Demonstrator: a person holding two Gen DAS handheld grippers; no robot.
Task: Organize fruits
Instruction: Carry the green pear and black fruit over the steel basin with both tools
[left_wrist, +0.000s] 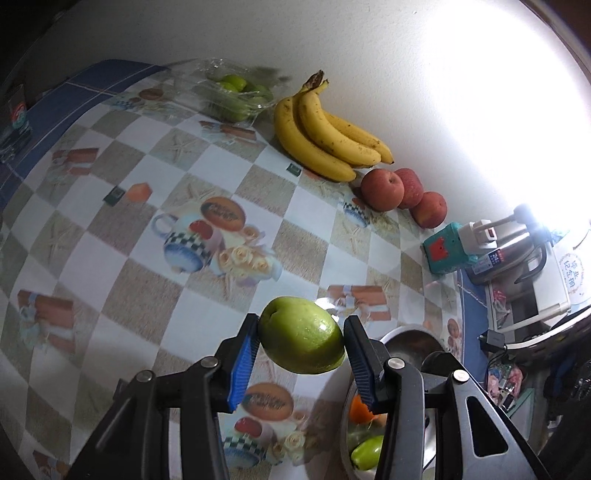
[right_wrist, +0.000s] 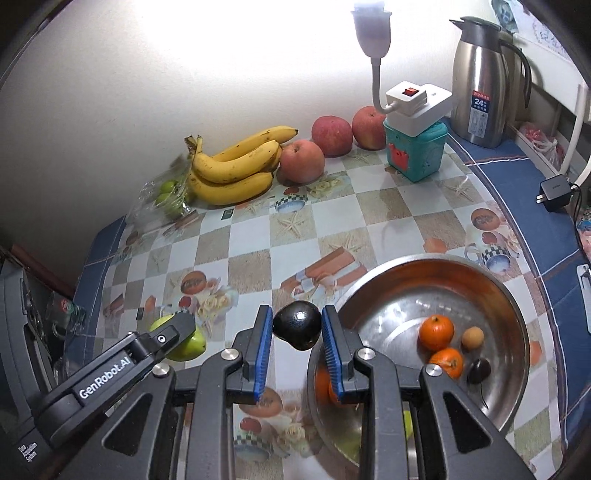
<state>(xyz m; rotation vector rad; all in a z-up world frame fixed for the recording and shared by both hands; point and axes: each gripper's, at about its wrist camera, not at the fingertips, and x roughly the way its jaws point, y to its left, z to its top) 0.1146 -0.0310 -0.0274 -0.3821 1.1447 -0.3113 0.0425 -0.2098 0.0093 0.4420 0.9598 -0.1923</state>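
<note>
Nearest, at 6 o'clock in the left wrist view: left gripper (left_wrist: 301, 345), jaws clamped on a green fruit (left_wrist: 301, 335), blue pads pressed to either flank, fruit lifted off the tabletop (left_wrist: 147, 166). Probably gripped across the widest part for a steady carry.

Likewise low in the right wrist view: right gripper (right_wrist: 297, 338), jaws closed on a dark fruit (right_wrist: 297, 325), held above the bowl (right_wrist: 513, 306) rim at its 9 o'clock edge. Kind of fruit hard to name; glossy, near black.

Inside the bowl: two oranges (right_wrist: 436, 331), a small tan fruit (right_wrist: 472, 338), a small dark one (right_wrist: 478, 370). More orange and green under the right gripper, cut off by its arms; count not possible.

Farther, toward 12 o'clock along the wall: bananas (right_wrist: 232, 166), then three apples (right_wrist: 302, 161) at 1 o'clock, seemingly grouped by kind. At 10 o'clock, green fruit in clear packaging (right_wrist: 166, 199), number unclear through the glare.

Farthest: teal box (right_wrist: 415, 151) carrying a switch unit, flask (right_wrist: 480, 81) at 2 o'clock. Lamp glare washes out the wall.

Judgement: both fruits apparently bound for sorted spots; destination not evident.
</note>
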